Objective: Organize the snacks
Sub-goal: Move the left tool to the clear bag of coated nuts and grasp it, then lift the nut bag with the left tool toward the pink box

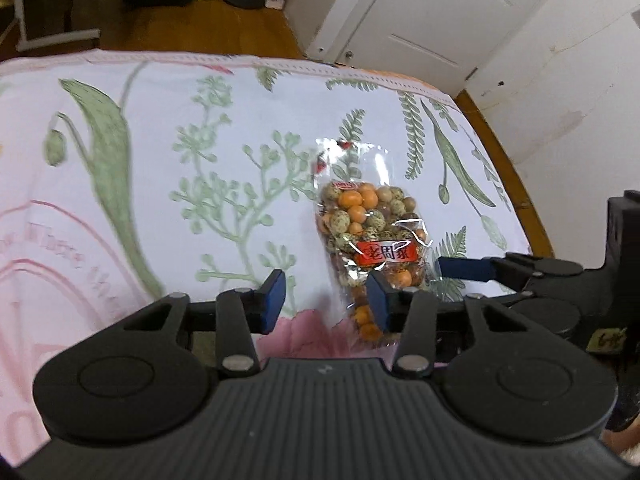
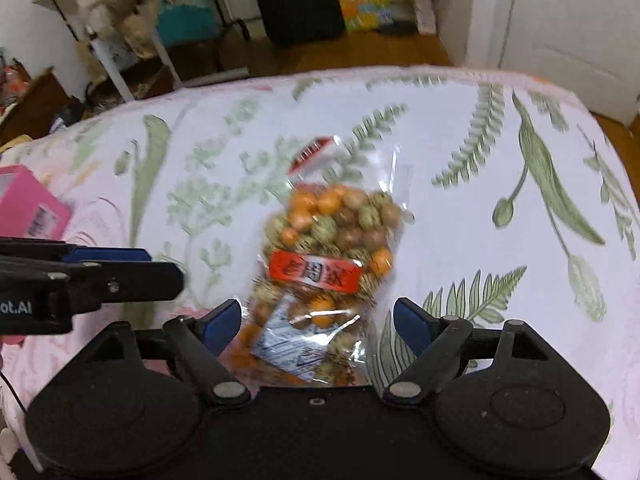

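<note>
A clear bag of orange, green and brown coated nuts [image 1: 368, 224] with a red label lies on the floral cloth [image 1: 160, 140]. In the left wrist view my left gripper [image 1: 326, 300] hovers just left of the bag's near end. Its jaws stand a little apart with only cloth between them, and its right finger overlaps the bag's near corner. In the right wrist view the bag [image 2: 328, 240] lies between the blue pads of my right gripper [image 2: 318, 314], which is wide open and not pressing on it. A finger of my left gripper [image 2: 132, 276] reaches in from the left.
A pink box [image 2: 32, 208] lies on the cloth at the left. The table's wooden rim [image 1: 516, 184] curves along the right side, with a white door [image 1: 420, 12] and wall beyond it. Shelves, a dark case and coloured boxes stand on the floor behind.
</note>
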Demonstrator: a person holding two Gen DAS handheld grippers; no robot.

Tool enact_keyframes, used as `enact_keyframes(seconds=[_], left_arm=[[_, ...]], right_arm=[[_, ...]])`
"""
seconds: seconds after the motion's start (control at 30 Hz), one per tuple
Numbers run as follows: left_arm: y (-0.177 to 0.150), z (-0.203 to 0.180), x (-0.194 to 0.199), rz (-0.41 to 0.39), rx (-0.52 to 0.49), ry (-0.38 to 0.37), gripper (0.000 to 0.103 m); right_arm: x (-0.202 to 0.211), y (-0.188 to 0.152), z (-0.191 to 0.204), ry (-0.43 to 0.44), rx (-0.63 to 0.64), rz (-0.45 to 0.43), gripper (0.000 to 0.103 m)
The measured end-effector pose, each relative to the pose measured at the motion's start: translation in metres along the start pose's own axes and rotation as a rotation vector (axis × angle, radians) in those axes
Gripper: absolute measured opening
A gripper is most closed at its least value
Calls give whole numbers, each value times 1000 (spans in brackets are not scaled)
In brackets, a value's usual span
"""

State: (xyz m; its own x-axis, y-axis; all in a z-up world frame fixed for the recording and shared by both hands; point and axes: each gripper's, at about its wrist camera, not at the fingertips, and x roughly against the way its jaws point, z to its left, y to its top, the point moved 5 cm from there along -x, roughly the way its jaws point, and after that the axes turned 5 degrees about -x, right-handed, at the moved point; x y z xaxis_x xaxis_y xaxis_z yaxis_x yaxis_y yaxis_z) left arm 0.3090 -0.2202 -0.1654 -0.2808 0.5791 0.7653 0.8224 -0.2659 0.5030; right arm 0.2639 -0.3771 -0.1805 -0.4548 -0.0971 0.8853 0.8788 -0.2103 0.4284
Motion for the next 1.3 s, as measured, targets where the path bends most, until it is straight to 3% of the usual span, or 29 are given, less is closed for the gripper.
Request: enact_keyframes(seconds=[0.23,0.47,0.6,0.8,0.9,1.07,1.3], left_arm=[[-7,1,-32,21,23,-111,27],[-13,6,-54,70,65,-162,26],[-15,5,-58,59,78,-176,27],[-15,8,-56,66,98,-204,29],[-13,8,-49,94,102,-207,38],[-15,-2,-39,115,31,-96,38],[-19,-3,-19,135,22,-37,38]], right_arm=[[-18,-8,3,37,-6,58,92],[-29,-12,17,-1,90,37,102],[-33,-16,26,-62,159,-5,100],[-27,-19,33,-89,152,-26,91],[-23,-23,44,-95,151,-27,88],[-21,-28,60,-95,158,-34,86],[-10,-34,71,-42,142,-37,86]])
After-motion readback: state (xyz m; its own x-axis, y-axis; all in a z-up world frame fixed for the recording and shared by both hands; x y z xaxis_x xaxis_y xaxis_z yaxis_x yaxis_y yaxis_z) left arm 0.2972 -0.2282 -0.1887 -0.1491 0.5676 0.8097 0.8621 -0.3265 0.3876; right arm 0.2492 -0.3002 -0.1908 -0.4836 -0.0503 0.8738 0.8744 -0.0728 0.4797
